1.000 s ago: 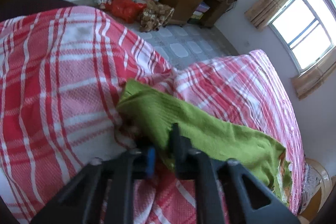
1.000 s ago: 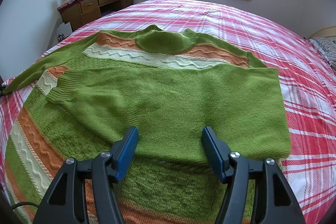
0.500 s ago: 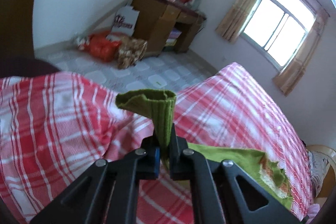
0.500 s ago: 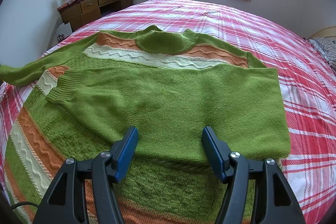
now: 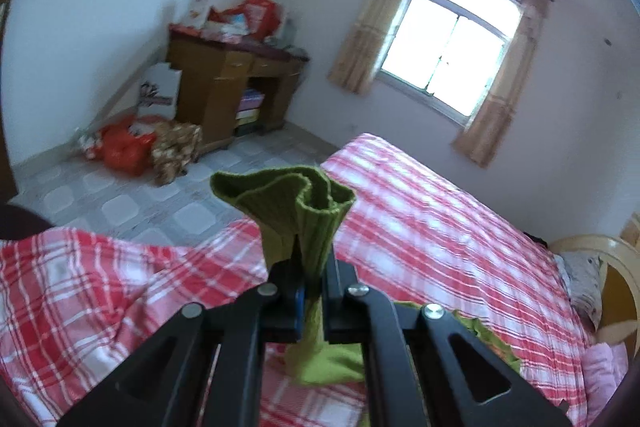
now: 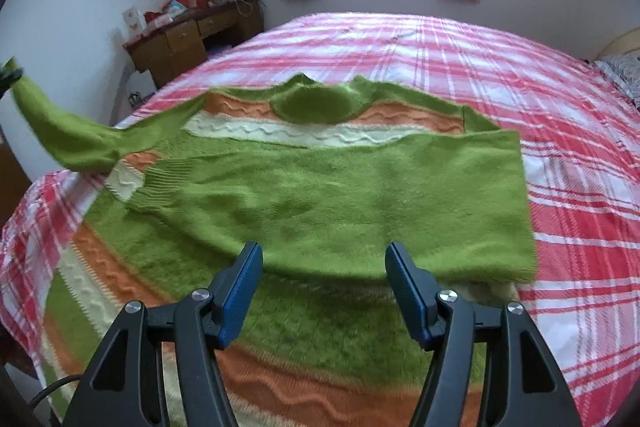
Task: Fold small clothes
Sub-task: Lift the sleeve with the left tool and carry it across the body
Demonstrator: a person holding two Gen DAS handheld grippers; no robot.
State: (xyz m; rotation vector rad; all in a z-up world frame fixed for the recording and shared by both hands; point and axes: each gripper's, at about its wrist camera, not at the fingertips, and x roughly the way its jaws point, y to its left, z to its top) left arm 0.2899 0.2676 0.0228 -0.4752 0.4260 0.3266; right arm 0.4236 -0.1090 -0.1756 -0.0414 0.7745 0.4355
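Red-and-white plaid bedding covers the bed (image 6: 460,59), where the green striped sweater (image 6: 320,195) lies spread flat. One sleeve (image 6: 384,203) is already folded across the body. The left gripper (image 5: 310,279) has its fingers clamped on the ribbed cuff (image 5: 296,203) of the other sleeve, held raised above the bed edge. The right gripper (image 6: 322,291) hovers over the sweater, fingers wide, holding nothing. Remaining, by estimate: lay the second sleeve across, then fold the body.

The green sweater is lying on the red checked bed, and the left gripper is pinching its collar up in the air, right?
Not the collar. The left gripper is pinching the sleeve cuff of the green sweater, as the left wrist view shows. The collar lies flat on the red checked bed.
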